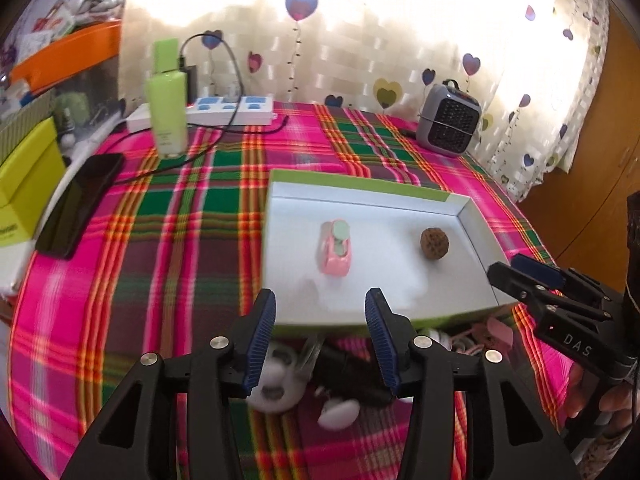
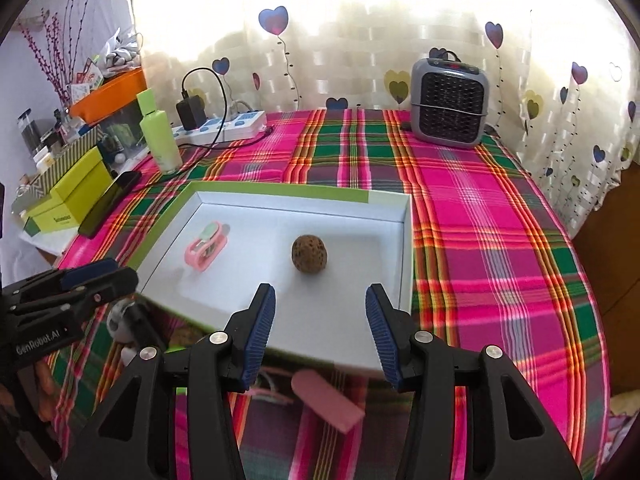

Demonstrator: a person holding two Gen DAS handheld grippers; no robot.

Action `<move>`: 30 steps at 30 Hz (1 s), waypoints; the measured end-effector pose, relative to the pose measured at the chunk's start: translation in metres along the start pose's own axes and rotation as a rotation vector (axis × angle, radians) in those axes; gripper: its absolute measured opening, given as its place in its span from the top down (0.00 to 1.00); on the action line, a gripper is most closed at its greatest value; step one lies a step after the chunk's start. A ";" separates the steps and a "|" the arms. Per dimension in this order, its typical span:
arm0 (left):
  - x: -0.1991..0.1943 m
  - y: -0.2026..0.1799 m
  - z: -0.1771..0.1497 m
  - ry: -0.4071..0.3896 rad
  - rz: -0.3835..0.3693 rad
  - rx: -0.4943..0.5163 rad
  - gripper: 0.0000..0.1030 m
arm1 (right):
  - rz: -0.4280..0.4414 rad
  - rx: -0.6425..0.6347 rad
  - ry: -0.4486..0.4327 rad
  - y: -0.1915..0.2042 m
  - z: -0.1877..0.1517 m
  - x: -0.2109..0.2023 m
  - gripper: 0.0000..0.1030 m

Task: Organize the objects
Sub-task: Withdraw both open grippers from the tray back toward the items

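White box lid [image 2: 406,240] w/ 2 items, pink clip [image 2: 206,246] & walnut [image 2: 309,254]; both grippers' fingers [image 1: 262,344] apart, empty.

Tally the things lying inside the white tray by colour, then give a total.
Inside the white tray:
Pink: 1, the pink clip-like gadget
Brown: 1, the brown walnut-like ball
Total: 2
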State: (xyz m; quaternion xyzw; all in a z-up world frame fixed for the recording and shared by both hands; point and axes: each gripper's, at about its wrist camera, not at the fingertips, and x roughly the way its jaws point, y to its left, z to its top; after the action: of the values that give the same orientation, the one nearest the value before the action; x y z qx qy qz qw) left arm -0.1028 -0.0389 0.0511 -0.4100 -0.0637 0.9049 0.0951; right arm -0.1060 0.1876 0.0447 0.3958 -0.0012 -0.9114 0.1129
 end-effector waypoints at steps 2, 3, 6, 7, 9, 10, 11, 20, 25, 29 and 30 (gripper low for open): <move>-0.006 0.004 -0.005 -0.007 -0.007 -0.013 0.56 | -0.002 -0.003 -0.002 0.001 -0.004 -0.003 0.53; -0.010 0.006 -0.008 -0.012 -0.012 -0.023 0.56 | 0.004 -0.005 -0.004 0.001 -0.007 -0.005 0.53; -0.014 0.013 -0.016 -0.015 -0.009 -0.040 0.56 | 0.016 -0.003 -0.014 0.000 -0.016 -0.012 0.53; -0.015 0.016 -0.019 -0.010 -0.004 -0.043 0.56 | 0.015 -0.001 -0.017 0.000 -0.018 -0.014 0.53; -0.017 0.019 -0.025 -0.009 -0.005 -0.048 0.56 | 0.011 0.001 -0.021 -0.002 -0.024 -0.018 0.53; -0.018 0.021 -0.029 -0.009 -0.011 -0.049 0.56 | 0.011 0.001 -0.025 -0.003 -0.026 -0.020 0.53; -0.020 0.022 -0.032 -0.010 -0.013 -0.050 0.56 | 0.011 0.002 -0.027 -0.004 -0.029 -0.022 0.53; -0.023 0.033 -0.051 0.001 -0.023 -0.060 0.56 | 0.019 0.009 -0.034 -0.008 -0.046 -0.034 0.53; -0.016 0.034 -0.055 0.016 -0.021 -0.064 0.56 | 0.025 0.027 -0.030 -0.012 -0.055 -0.039 0.53; -0.013 0.035 -0.055 0.018 -0.023 -0.065 0.56 | 0.029 0.048 -0.023 -0.017 -0.062 -0.039 0.53; -0.012 0.036 -0.055 0.019 -0.021 -0.063 0.56 | 0.029 0.053 -0.021 -0.019 -0.064 -0.039 0.53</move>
State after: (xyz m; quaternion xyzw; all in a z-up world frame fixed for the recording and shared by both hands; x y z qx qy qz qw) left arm -0.0583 -0.0746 0.0166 -0.4205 -0.0955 0.8975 0.0922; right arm -0.0383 0.2192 0.0271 0.3892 -0.0322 -0.9133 0.1155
